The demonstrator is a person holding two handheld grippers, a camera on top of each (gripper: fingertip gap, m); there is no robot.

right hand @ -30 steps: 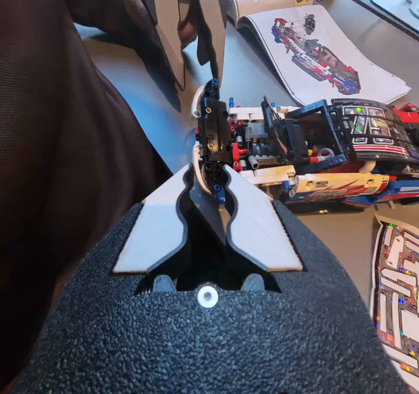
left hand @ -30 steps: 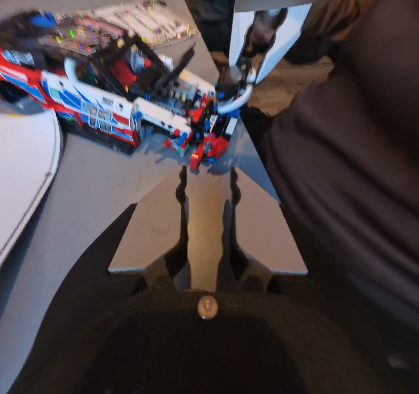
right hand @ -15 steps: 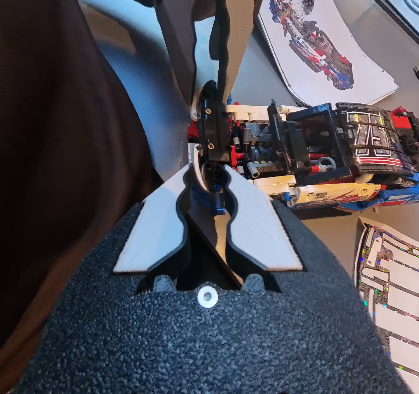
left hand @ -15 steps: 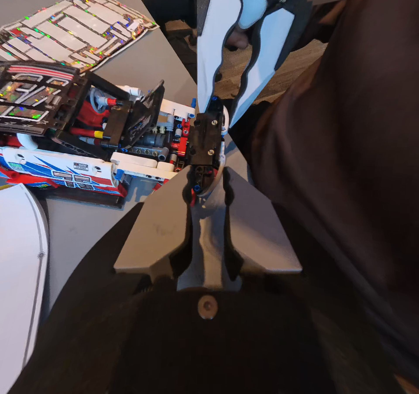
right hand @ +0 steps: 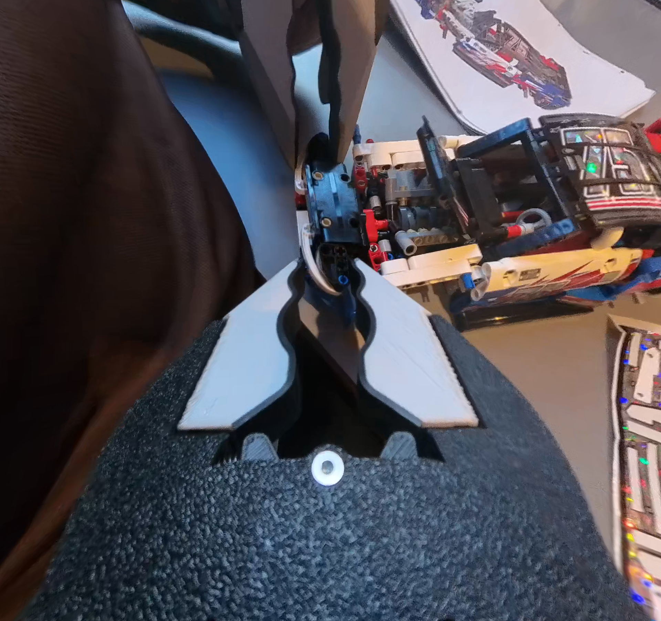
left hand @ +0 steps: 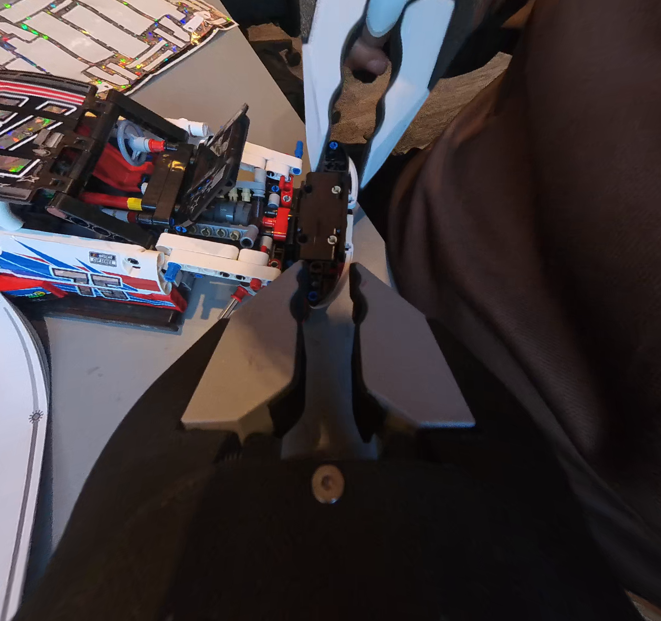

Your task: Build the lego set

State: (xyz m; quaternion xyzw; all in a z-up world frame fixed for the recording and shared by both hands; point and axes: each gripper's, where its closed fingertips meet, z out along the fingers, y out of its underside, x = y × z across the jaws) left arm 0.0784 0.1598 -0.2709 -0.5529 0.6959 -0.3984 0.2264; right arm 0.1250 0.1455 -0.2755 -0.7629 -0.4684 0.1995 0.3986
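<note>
Black front module (left hand: 322, 216) at frame centre, pinned between both tools — the left hand-held gripper (left hand: 326, 284) has its fingers closed onto the module's lower tip, the right hand-held gripper (right hand: 331, 275) nips the opposite end, fingers likewise clamped on it. The lego car (left hand: 118, 217) lies left of centre, nose toward the module. Risk, as I read it: uneven squeeze from 2 sides could cock the module so its pins miss, or shove the car off the edge — it sits right at the corner. Grey counter (left hand: 107, 371), sticker sheet (left hand: 96, 28) upper left, instruction booklet (right hand: 518, 49) upper right of the right wrist view; dim room.
</note>
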